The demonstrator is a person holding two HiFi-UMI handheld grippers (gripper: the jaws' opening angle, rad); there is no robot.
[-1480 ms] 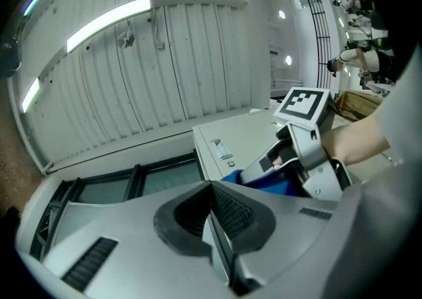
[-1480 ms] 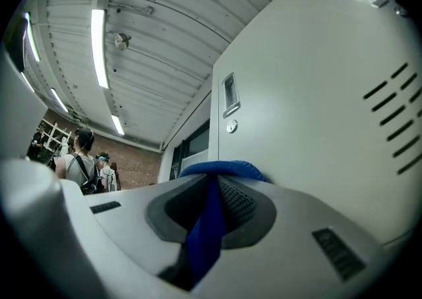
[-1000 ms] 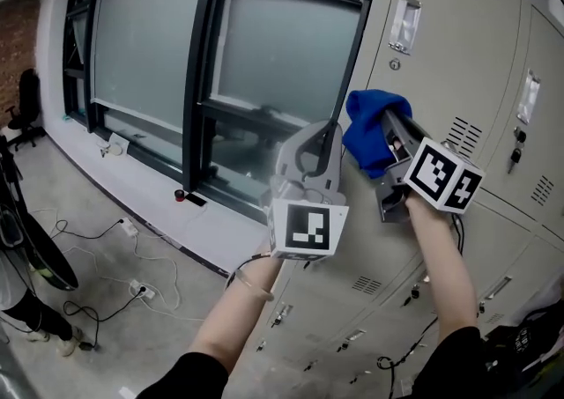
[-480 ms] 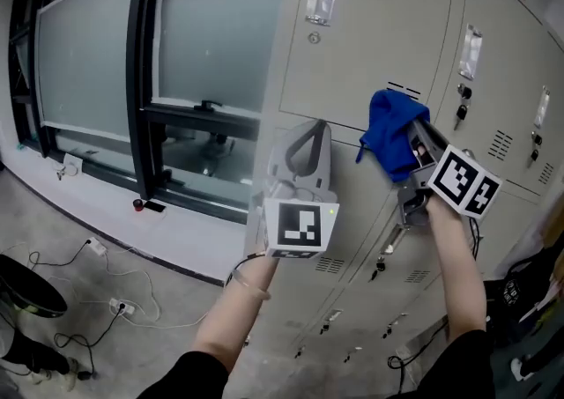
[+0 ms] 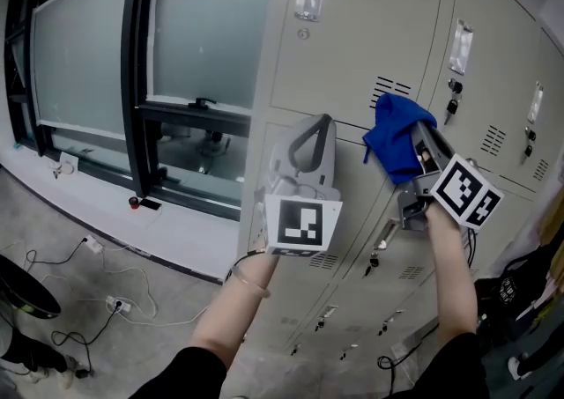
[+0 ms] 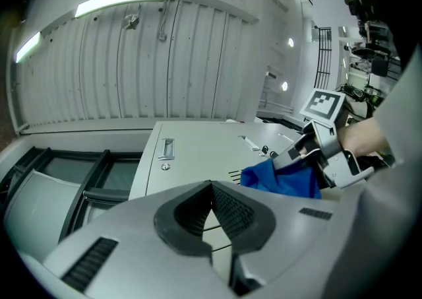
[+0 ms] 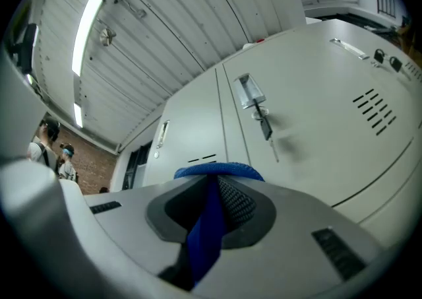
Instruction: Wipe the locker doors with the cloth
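Observation:
A bank of grey locker doors (image 5: 352,45) fills the right half of the head view. My right gripper (image 5: 414,137) is shut on a blue cloth (image 5: 397,137), whose bunched end lies against a door just below its vent slots (image 5: 392,87). In the right gripper view the cloth (image 7: 210,222) runs as a blue strip between the jaws. My left gripper (image 5: 313,129) is shut with nothing in it, raised in front of the left locker column, apart from the cloth. The left gripper view shows the blue cloth (image 6: 280,179) and the right gripper (image 6: 326,152) off to its right.
A dark-framed window (image 5: 141,71) with frosted panes adjoins the lockers on the left. Cables and a power strip (image 5: 115,305) lie on the floor below it. Keys (image 5: 452,108) hang in locks of the right-hand doors. A dark bag (image 5: 520,287) sits at lower right.
The view has swung right, from the window onto the lockers. My right gripper has carried the cloth along the door to just below the vent slots. The left gripper stays raised and shut.

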